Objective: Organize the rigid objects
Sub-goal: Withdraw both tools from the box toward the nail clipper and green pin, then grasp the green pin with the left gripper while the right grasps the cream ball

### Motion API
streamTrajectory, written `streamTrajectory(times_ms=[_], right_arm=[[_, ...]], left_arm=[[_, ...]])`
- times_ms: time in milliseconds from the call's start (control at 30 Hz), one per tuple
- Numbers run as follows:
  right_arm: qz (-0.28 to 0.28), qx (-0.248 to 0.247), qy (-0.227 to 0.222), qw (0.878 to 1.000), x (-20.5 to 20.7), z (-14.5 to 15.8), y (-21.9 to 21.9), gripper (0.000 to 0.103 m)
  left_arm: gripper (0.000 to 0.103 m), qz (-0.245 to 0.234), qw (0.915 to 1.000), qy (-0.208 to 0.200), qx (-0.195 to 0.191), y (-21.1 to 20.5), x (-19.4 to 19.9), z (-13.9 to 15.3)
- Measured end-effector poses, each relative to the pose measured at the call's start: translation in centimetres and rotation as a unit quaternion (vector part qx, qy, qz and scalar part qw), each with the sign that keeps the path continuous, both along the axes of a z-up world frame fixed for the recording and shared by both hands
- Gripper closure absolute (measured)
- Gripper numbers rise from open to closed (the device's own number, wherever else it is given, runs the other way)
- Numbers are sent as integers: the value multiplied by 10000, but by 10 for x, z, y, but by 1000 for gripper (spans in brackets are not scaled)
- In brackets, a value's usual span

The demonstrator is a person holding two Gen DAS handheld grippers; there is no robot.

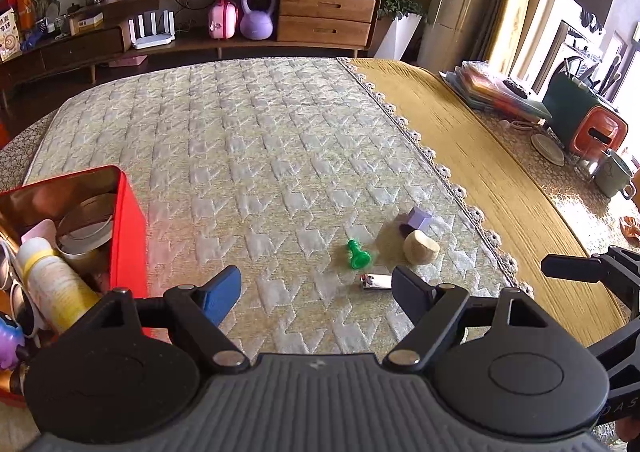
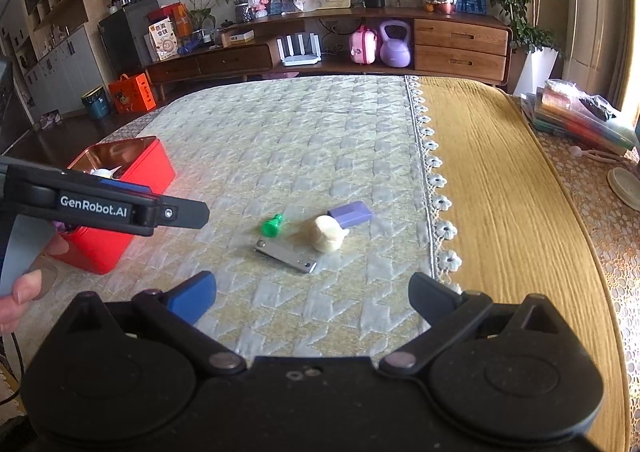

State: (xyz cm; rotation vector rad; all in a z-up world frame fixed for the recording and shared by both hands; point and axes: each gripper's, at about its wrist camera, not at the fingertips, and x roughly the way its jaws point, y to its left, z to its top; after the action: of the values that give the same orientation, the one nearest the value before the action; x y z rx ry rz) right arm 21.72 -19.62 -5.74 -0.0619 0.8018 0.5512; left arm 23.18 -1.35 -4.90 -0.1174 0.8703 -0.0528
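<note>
Both tools are spread with nothing between their fingers: the left tool [image 1: 316,292] hovers over the quilted mat [image 1: 240,140], the right tool [image 2: 312,294] likewise. Just beyond, at twelve o'clock in the right view, lies a nail clipper [image 2: 285,255]. Past it, at eleven, stands a green peg [image 2: 272,226]; at one, a cream lump [image 2: 328,233] touches a purple block [image 2: 351,213]. At nine o'clock sits the red tin [image 2: 120,188], already holding bottles.

Wrist views, both angled down, near quilted mat [image 1: 260,156]; shared: red tin [image 2: 132,172], green pawn [image 1: 357,254]
</note>
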Motion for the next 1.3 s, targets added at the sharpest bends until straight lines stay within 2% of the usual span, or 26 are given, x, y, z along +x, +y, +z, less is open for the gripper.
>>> streamTrajectory(times_ms=[367,600,833,900,1167,1300], right_arm=[[165,-30,-23,9999,30,-21,-4,3],[239,-13,22,9997,43,-33,1,12],[316,-7,120,9994,56,-42,10,26],[322,-22,147,9994,59,-45,12,29],[397,-147,12,9991,63,-51,23,42],[443,-166,-69,9989,61,-50,27,55]], left_arm=[[21,46,9998,202,-30,-18,34,-31],[21,119,9996,255,53,-20,48,-46],[23,30,9998,184,121,-26,53,-53],[36,-12,9997,181,137,-27,54,-54],[66,-242,9997,37,46,-30,55,-53],[78,-322,9995,-47,43,-31,54,-53]])
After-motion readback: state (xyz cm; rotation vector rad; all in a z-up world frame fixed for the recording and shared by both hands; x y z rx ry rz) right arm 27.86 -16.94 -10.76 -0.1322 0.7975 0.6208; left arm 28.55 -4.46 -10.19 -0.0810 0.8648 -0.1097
